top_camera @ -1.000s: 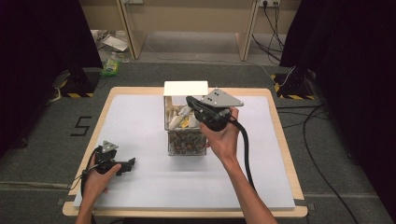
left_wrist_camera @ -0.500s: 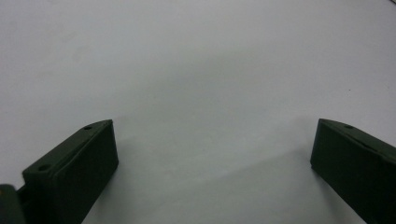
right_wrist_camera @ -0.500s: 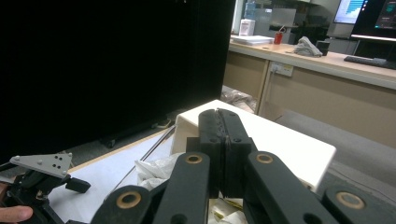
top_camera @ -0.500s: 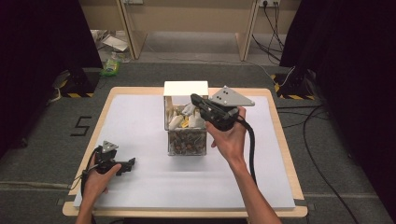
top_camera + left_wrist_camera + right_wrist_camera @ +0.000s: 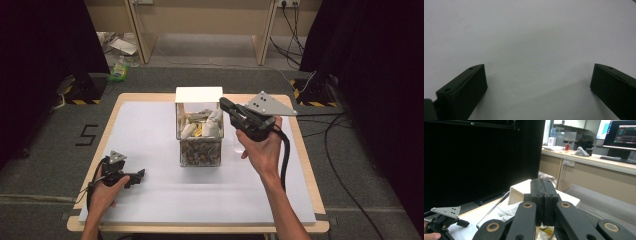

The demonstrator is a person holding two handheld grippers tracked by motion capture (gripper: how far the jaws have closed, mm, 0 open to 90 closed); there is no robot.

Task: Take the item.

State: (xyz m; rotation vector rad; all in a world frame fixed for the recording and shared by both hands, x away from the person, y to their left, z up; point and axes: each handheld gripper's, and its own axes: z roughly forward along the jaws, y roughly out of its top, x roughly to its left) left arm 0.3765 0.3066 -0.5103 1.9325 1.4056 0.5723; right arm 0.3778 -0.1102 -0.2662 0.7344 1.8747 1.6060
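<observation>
A person's left tongs (image 5: 138,175) lie low on the white surface (image 5: 150,135) near its front left corner, jaws spread wide with nothing between them. At centre stands a clear box (image 5: 200,145) with its white lid (image 5: 198,94) raised at the back, crumpled wrappers (image 5: 204,126) heaped inside. Right of it, the right tongs (image 5: 223,103) hang above the box's right rim, jaws pressed together and empty, grey plate (image 5: 269,104) on top, cable (image 5: 286,150) trailing along the forearm.
</observation>
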